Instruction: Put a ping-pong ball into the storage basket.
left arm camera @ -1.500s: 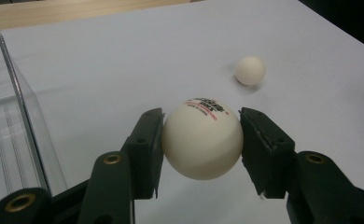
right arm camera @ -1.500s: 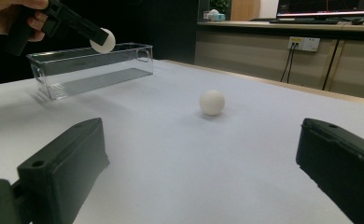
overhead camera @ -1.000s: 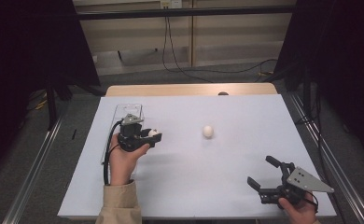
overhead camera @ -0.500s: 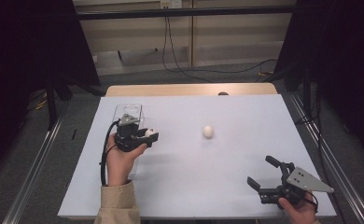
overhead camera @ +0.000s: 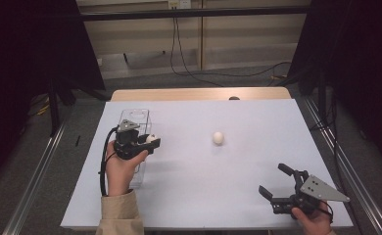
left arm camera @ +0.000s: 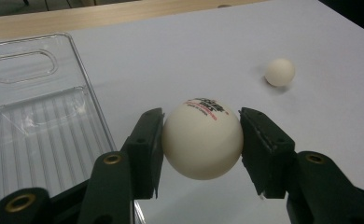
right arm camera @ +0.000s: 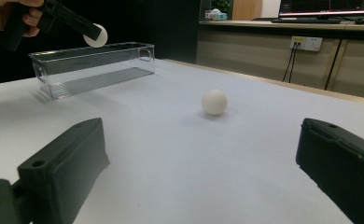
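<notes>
Right now the left gripper (overhead camera: 149, 143), clamped on a ball (left arm camera: 202, 139), hangs just beside the bin's (overhead camera: 130, 118) long right wall, while the right gripper (overhead camera: 277, 183), jaws spread, sits well apart.

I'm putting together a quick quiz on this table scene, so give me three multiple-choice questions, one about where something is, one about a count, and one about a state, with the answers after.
1. Where is the clear plastic box?
A. at the left side of the table
B. at the right edge of the table
C. on the floor

2. How many white balls are there?
A. one
B. two
C. four

3. How do the jaws of the right gripper stand?
A. shut on a ball
B. shut on the box
C. open, with nothing between them

Answers:
1. A, the high view shows it on the table by the left gripper.
2. B, one held ball sits in the left gripper and one loose ball lies mid-table.
3. C, the right gripper view shows its jaws wide apart over bare table.
</notes>
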Available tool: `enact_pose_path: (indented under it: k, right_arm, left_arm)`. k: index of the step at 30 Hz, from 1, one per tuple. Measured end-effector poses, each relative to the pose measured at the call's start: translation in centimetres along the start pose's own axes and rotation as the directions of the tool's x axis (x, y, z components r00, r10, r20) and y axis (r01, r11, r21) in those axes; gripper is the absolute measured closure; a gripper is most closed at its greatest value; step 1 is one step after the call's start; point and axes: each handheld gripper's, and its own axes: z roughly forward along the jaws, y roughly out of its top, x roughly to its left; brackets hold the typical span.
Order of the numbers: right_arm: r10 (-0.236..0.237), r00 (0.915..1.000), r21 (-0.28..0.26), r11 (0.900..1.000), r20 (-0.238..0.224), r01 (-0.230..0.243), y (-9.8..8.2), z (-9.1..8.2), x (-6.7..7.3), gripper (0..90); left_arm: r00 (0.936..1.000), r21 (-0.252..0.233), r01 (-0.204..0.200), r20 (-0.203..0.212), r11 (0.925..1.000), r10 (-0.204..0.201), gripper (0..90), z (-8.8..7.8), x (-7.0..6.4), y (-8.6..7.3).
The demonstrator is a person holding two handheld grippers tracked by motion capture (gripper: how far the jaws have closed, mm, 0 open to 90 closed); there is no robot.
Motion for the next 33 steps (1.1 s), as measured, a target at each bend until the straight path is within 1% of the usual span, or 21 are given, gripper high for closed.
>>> enact_pose_path:
  k: [13,19,21,23,31,33]
  right_arm:
    - [0.005,1.0,0.0,1.0,-0.001,-0.005,0.0,0.0,0.0,1.3]
    - [0.0,1.0,0.001,1.0,-0.002,0.0,0.0,0.0,0.0,1.3]
    - [0.002,1.0,0.0,1.0,-0.003,-0.002,0.0,0.0,0.1,1.3]
    - [-0.003,1.0,0.003,1.0,-0.004,0.003,0.0,0.0,0.0,1.3]
    - [-0.001,1.0,0.0,1.0,-0.003,0.001,0.0,0.0,0.0,1.3]
    - [-0.003,1.0,0.002,1.0,-0.004,0.003,0.0,0.0,0.0,1.3]
  left_arm:
    - [0.9995,-0.006,0.006,-0.03,1.0,-0.006,51.2,-0.8,0.7,-0.1]
    - [0.9992,-0.01,0.013,-0.039,0.9999,-0.013,51.2,-0.9,0.9,-0.3]
    - [0.9989,-0.007,0.009,-0.045,0.9999,-0.009,51.2,-1.0,1.0,-0.3]
    - [0.9988,-0.009,0.014,-0.046,0.9999,-0.015,51.2,-1.1,1.1,-0.3]
    - [0.9981,-0.013,0.013,-0.059,0.9998,-0.013,51.2,-1.4,1.4,-0.4]
    - [0.9977,-0.018,0.02,-0.064,0.9996,-0.021,51.2,-1.5,1.5,-0.5]
